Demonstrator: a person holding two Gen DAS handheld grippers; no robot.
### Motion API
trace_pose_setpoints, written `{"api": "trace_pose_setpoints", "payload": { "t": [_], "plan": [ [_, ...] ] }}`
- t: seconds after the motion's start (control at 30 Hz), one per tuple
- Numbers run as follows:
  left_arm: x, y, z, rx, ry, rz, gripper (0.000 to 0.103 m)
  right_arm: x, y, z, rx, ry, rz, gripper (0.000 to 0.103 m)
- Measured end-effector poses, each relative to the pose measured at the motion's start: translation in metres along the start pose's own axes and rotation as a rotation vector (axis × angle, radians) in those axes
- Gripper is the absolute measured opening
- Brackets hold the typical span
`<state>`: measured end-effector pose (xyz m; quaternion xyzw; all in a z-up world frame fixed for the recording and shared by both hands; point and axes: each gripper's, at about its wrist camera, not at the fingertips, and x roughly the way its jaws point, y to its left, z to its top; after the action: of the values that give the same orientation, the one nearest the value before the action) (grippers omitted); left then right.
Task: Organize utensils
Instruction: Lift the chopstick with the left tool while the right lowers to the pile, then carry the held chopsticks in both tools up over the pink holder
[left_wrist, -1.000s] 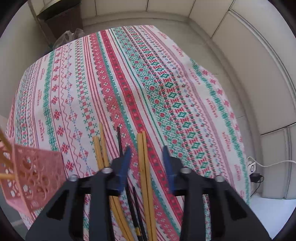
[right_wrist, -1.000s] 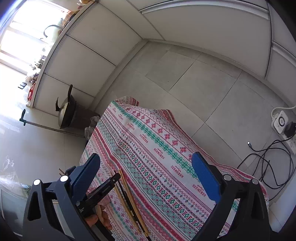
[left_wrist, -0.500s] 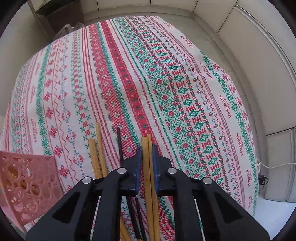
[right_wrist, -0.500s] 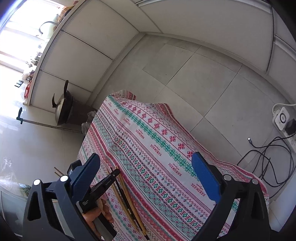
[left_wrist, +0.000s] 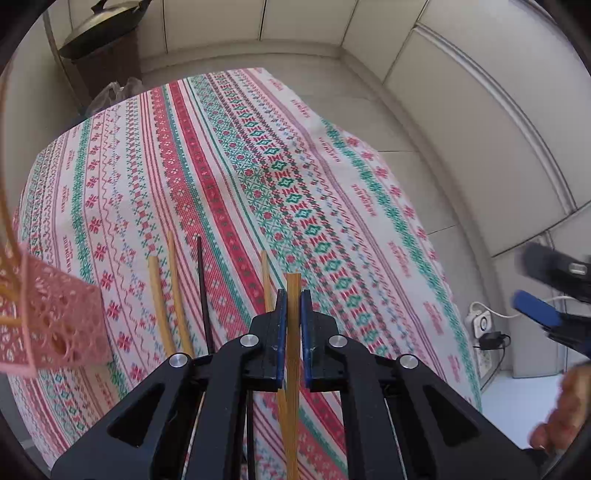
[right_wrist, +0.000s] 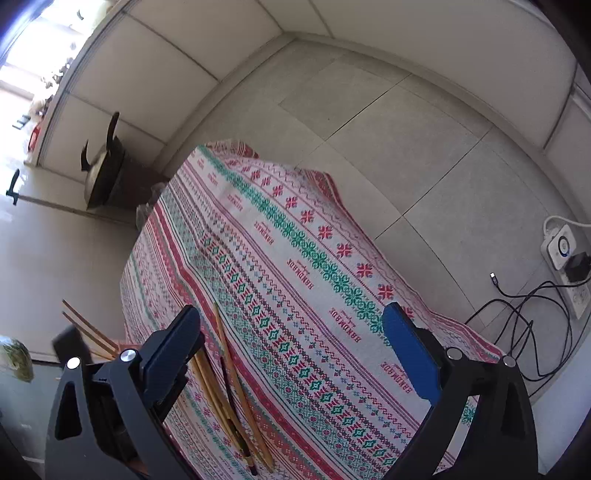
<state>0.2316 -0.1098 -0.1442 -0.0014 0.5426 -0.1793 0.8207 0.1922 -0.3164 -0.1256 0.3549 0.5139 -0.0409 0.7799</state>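
**Bamboo chopstick pinched in the left gripper above the striped cloth**

Bamboo-coloured and straight, one chopstick (left_wrist: 293, 325) stands between the blue pads of the left gripper (left_wrist: 291, 310), whose jaws have just been closing and now press on it from both sides. In the left wrist view its blunt tip pokes out past the fingertips toward twelve o'clock, and its shaft runs back down between the black finger arms toward six o'clock.

On the tablecloth (left_wrist: 229, 177), a woven sheet of red, green and white bands, the other utensils lie loose. A second pale chopstick (left_wrist: 265, 280) shows just at the ten o'clock side of the held one. Further toward nine o'clock lie a thin black chopstick (left_wrist: 204, 291) and two more pale chopsticks (left_wrist: 162, 302), all roughly parallel and pointing to twelve o'clock. A pink perforated basket (left_wrist: 55, 325) sits at the nine o'clock edge of that view, blurred, with pale sticks rising out of it.

The right gripper (right_wrist: 291, 343) hangs over the near end of the cloth with its jaws spread wide and nothing between them. Through its camera the loose chopsticks appear as a bundle (right_wrist: 229, 387) at about seven o'clock, just beside its left-hand finger. A power strip (right_wrist: 565, 258) with cables lies on the tiled floor at three o'clock.
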Motion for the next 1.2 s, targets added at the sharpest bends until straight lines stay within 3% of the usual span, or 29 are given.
{"api": "trace_pose_setpoints", "payload": {
  "t": [0.1,0.23,0.37,0.53,0.6,0.67,0.87,0.97,1.2],
  "plan": [
    [-0.029,0.002,-0.018,-0.002,-0.029,-0.018,0.006,0.029,0.020,-0.005,-0.077,0.055,-0.027,0.096],
    [-0.070,0.014,-0.041,-0.014,-0.090,-0.036,0.006,0.061,0.050,-0.017,-0.187,0.053,-0.101,0.096],
    [-0.104,0.025,-0.068,-0.025,-0.154,0.007,0.006,0.091,0.081,-0.032,-0.278,0.074,-0.131,0.096],
    [-0.141,0.034,-0.088,-0.015,-0.232,0.038,0.006,0.129,0.112,-0.052,-0.380,0.091,-0.233,0.092],
    [-0.153,0.033,-0.091,-0.001,-0.259,0.043,0.006,0.145,0.119,-0.060,-0.413,0.123,-0.275,0.075],
    [-0.163,0.036,-0.093,0.001,-0.284,0.037,0.006,0.152,0.129,-0.068,-0.480,0.079,-0.332,0.061],
    [-0.185,0.045,-0.099,-0.006,-0.333,0.037,0.006,0.153,0.135,-0.066,-0.508,0.053,-0.281,0.008],
    [-0.193,0.049,-0.101,-0.014,-0.352,0.035,0.006,0.147,0.119,-0.055,-0.409,0.088,-0.186,0.006],
    [-0.211,0.061,-0.106,-0.043,-0.407,0.019,0.006,0.076,0.120,-0.050,-0.387,-0.047,-0.086,0.006]
  ]
}}
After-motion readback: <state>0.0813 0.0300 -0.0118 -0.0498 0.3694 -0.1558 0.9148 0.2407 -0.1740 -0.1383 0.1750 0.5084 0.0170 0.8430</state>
